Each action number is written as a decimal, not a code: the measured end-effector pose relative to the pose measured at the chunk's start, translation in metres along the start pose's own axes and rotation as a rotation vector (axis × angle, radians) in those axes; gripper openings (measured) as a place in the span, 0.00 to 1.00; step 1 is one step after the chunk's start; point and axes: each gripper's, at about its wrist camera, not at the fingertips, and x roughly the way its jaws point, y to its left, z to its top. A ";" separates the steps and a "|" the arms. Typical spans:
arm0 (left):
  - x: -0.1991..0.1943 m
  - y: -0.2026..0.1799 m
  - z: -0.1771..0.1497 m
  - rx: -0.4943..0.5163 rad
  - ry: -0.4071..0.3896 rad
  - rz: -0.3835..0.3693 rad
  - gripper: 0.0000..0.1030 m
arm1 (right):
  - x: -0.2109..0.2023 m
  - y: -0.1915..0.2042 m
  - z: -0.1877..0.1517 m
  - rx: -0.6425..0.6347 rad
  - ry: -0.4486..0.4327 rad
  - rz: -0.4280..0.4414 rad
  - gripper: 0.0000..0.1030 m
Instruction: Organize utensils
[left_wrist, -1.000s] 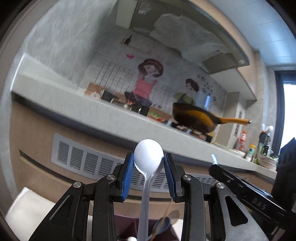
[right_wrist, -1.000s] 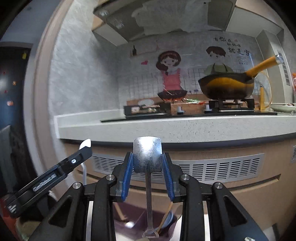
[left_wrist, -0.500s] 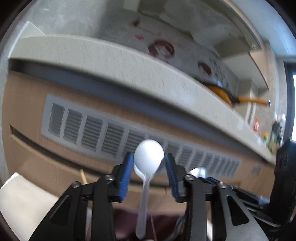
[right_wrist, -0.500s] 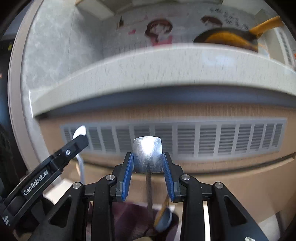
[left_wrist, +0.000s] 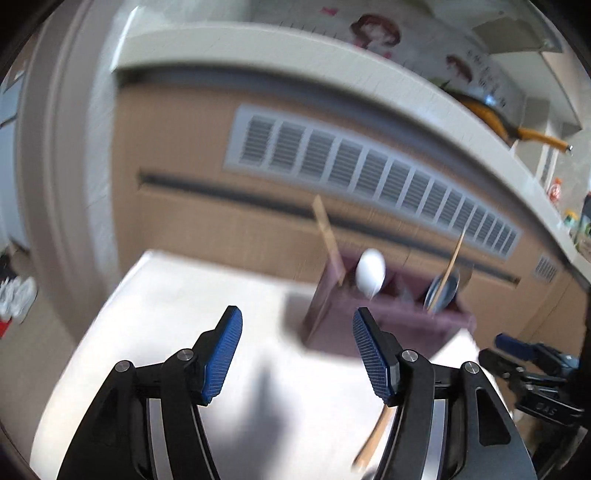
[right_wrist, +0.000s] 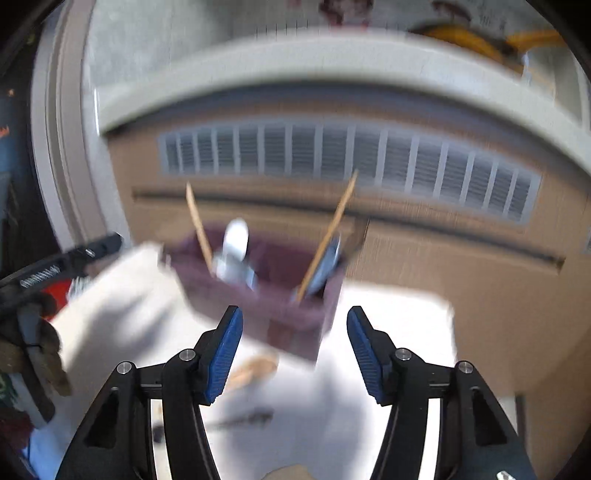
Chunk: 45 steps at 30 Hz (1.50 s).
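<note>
Cabinetry with a long louvred vent (right_wrist: 347, 157) fills the far side of both views, and in front of it a white desk (left_wrist: 177, 310) carries a purple utensil holder (right_wrist: 266, 295), the task's goal, standing toward the far edge. A second ago each gripper clamped a spoon upright between its fingers; now both are empty and the white spoon (left_wrist: 370, 272) stands bowl-up in the holder's left part, with what looks like the metal spoon (right_wrist: 243, 275) just beside it, though blur keeps me from being sure. That suggests 2 more utensils have been delivered and both hands are free for the next pick. The left gripper (left_wrist: 297, 354) has its fingers spread apart with nothing between them and the jaws are opening; the right gripper (right_wrist: 294, 354) is likewise empty, its jaws opening over the holder's near wall. Counted: 1 holder, 2 wooden sticks leaning out of it, 1 white spoon, 1 bluish spoon bowl (left_wrist: 441, 291) at the right end. On the desk near the grippers lie 1 wooden utensil (right_wrist: 255, 369) and 1 dark slim piece (right_wrist: 247, 419), apparently still to be sorted.
</note>
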 end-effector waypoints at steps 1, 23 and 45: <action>-0.005 0.006 -0.010 -0.019 0.025 0.006 0.61 | 0.007 0.002 -0.011 0.022 0.058 0.024 0.54; -0.002 0.004 -0.076 -0.019 0.247 0.073 0.61 | 0.039 0.062 -0.088 -0.116 0.387 0.008 0.50; 0.100 -0.142 -0.058 0.513 0.445 -0.195 0.61 | 0.005 -0.031 -0.109 0.075 0.322 -0.046 0.53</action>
